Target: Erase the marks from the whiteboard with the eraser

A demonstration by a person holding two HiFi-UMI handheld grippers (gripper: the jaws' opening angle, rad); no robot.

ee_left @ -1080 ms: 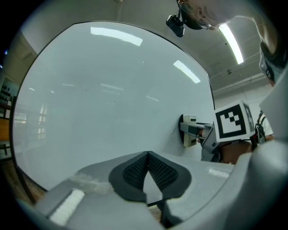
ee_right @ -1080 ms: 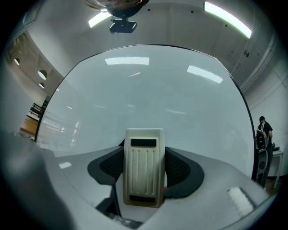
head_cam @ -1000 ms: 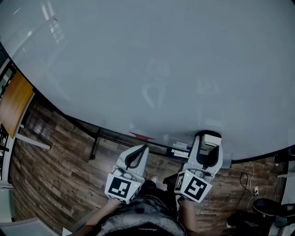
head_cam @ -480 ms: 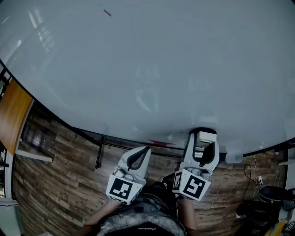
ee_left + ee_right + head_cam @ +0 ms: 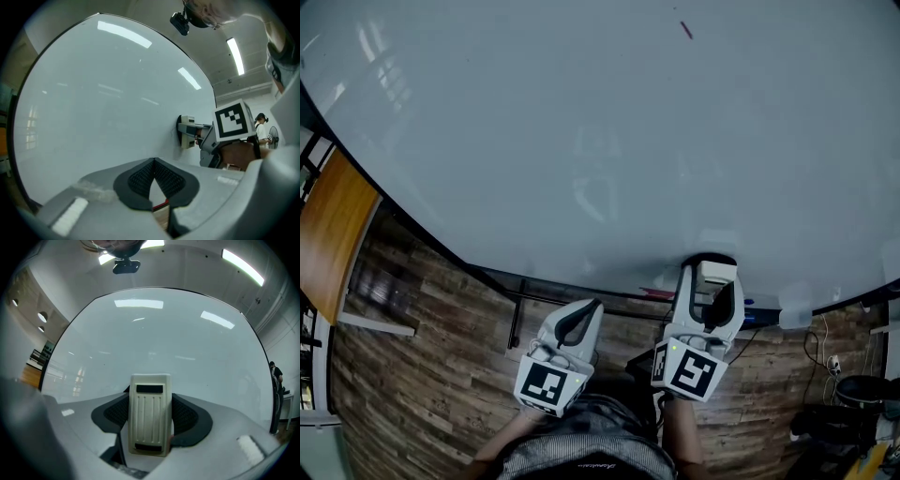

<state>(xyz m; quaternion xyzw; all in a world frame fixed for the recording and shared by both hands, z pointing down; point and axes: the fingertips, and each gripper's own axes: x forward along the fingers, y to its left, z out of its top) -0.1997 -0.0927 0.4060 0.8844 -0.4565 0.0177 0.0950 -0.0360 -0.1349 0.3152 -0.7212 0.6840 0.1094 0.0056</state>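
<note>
A large whiteboard [image 5: 581,141] is seen from above, filling most of the head view. Its surface is almost wholly clean. One short dark red mark [image 5: 685,30] is left high on the board, right of the middle and well apart from both grippers.

The right gripper [image 5: 711,281] is held at the board's lower edge, right of the middle. Its jaws are closed firmly on the two long sides of a cream plastic eraser [image 5: 149,420], which is held upright between the ribbed black pads. In the left gripper view the eraser's dark wiping face appears to be pressed flat against the board.

The left gripper [image 5: 153,164] is held lower and to the left, off the board and above the wooden floor [image 5: 422,375]. Its jaws are closed, with the pad tips touching each other, and nothing is gripped between them.

A narrow ledge [image 5: 581,283] runs along the board's lower edge. A thin red object [image 5: 656,293], too small to be identified, is seen lying on it just left of the right gripper. An orange-brown tabletop [image 5: 333,234] is seen beyond the board's left edge.
</note>
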